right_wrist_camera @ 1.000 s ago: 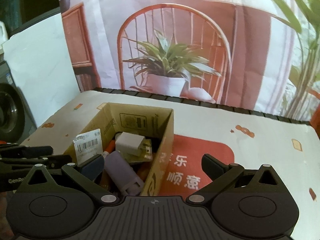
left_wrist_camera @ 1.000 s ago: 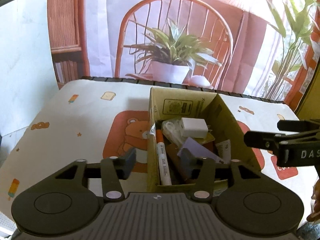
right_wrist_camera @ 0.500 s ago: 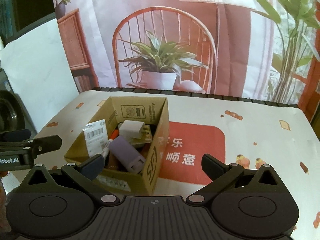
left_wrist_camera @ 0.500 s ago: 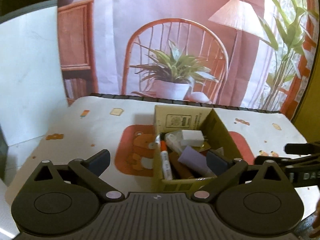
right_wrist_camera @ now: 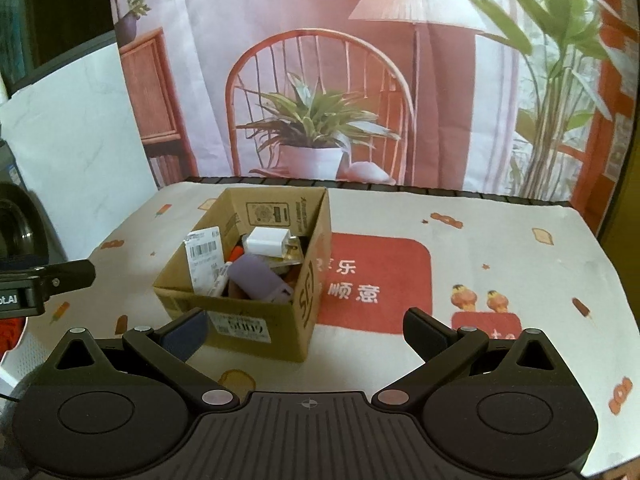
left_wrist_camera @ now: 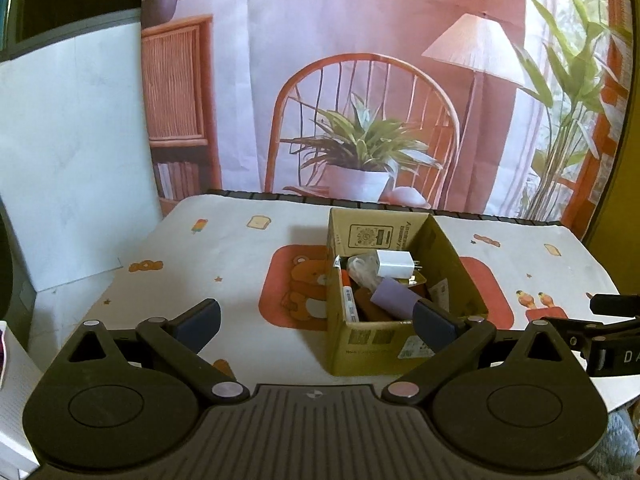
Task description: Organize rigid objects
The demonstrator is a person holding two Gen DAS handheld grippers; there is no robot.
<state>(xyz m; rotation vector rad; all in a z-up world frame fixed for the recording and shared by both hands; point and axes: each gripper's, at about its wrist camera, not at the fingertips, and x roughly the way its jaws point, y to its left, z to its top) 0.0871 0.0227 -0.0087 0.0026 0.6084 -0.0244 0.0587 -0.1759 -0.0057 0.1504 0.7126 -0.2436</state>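
Observation:
An open cardboard box [left_wrist_camera: 374, 342] [right_wrist_camera: 304, 300] stands on the printed tablecloth. Inside lie a white charger plug [left_wrist_camera: 394, 263] [right_wrist_camera: 267, 242], a lilac case [left_wrist_camera: 394, 295] [right_wrist_camera: 256, 278], a white marker with an orange cap [left_wrist_camera: 348, 300] and other small items. My left gripper [left_wrist_camera: 316, 320] hovers back from the box's near wall, open wide, nothing between its fingers. My right gripper [right_wrist_camera: 306, 330] is also open and empty, near the box's front right corner. Each gripper shows at the edge of the other's view.
The tablecloth [left_wrist_camera: 224, 256] [right_wrist_camera: 500, 264] carries red patches and small cartoon prints. A white board [left_wrist_camera: 72, 168] leans at the left. A backdrop printed with a chair, a plant and a lamp hangs behind the table's far edge [right_wrist_camera: 400, 188].
Both grippers drew back and up from the box, which now looks smaller. The left gripper's fingers spread from half closed near the box's contents to wide open.

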